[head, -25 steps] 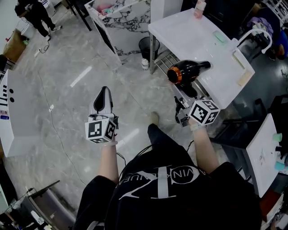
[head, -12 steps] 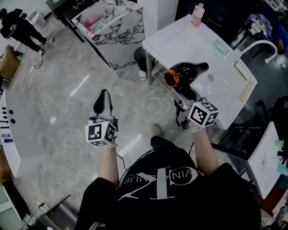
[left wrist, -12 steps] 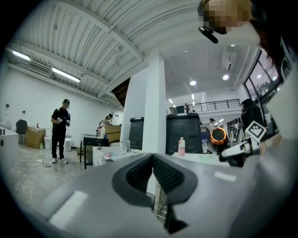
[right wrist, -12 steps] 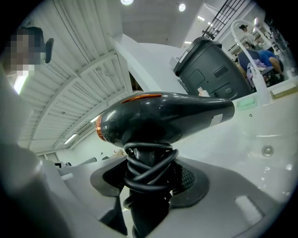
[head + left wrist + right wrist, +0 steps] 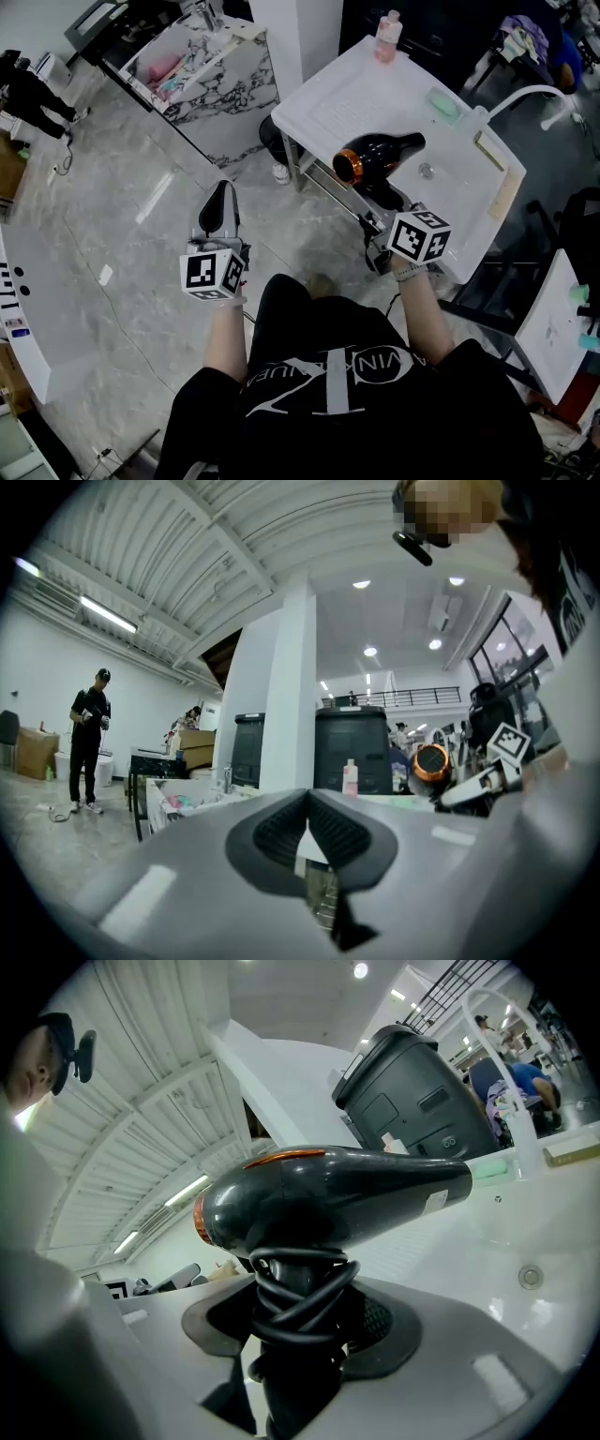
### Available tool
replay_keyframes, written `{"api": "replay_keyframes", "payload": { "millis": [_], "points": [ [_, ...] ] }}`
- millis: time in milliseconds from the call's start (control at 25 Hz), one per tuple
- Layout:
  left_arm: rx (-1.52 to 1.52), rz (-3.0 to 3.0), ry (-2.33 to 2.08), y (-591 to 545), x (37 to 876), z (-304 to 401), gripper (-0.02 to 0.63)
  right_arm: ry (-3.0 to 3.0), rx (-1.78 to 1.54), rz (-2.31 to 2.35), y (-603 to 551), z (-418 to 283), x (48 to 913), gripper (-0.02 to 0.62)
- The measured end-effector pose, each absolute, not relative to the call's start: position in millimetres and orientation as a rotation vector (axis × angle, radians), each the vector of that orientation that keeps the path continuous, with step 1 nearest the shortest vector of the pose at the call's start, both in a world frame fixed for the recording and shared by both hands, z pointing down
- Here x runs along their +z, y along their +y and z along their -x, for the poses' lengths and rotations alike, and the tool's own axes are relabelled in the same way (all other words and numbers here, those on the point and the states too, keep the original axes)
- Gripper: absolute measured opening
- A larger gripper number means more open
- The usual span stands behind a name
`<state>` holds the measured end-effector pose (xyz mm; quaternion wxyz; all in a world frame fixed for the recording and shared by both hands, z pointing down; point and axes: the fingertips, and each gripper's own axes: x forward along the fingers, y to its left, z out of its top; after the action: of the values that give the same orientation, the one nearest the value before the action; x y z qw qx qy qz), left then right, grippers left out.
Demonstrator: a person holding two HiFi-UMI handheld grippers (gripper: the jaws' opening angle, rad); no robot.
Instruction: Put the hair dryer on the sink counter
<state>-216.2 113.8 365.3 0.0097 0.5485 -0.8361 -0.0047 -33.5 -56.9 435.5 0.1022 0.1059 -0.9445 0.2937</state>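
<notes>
Squeezing the right tongs on the handle of the black dryer, with the cord wound round it. Holding the dryer up over the near edge of the white counter. Holding the left tongs pressed together, with nothing in them, out over the floor.

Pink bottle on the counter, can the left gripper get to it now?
Probably not: the left gripper is over the floor, short of the counter, and the pink bottle stands at its far corner.
</notes>
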Motion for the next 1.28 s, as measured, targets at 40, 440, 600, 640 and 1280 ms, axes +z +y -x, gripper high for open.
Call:
{"api": "replay_keyframes", "payload": {
  "millis": [40,440,600,640,1280],
  "points": [
    [-0.013,-1.727,-2.601,107,365,219,0.0,-2.782,0.867,-0.328,-61,34,436,0.256],
    [-0.022,-1.969,-2.439,-14,363,268,0.0,-2.686,0.826,-0.476,-120,72,442,0.256],
    [-0.025,-2.048,-2.363,-66,357,299,0.0,-2.651,0.853,-0.533,-149,98,442,0.256],
    [-0.023,-2.063,-2.346,-78,356,307,0.0,-2.645,0.861,-0.55,-158,104,442,0.256],
    [0.003,-2.235,-2.04,-206,392,395,0.0,-2.497,0.944,-0.844,-231,164,468,0.256]
  ]
}}
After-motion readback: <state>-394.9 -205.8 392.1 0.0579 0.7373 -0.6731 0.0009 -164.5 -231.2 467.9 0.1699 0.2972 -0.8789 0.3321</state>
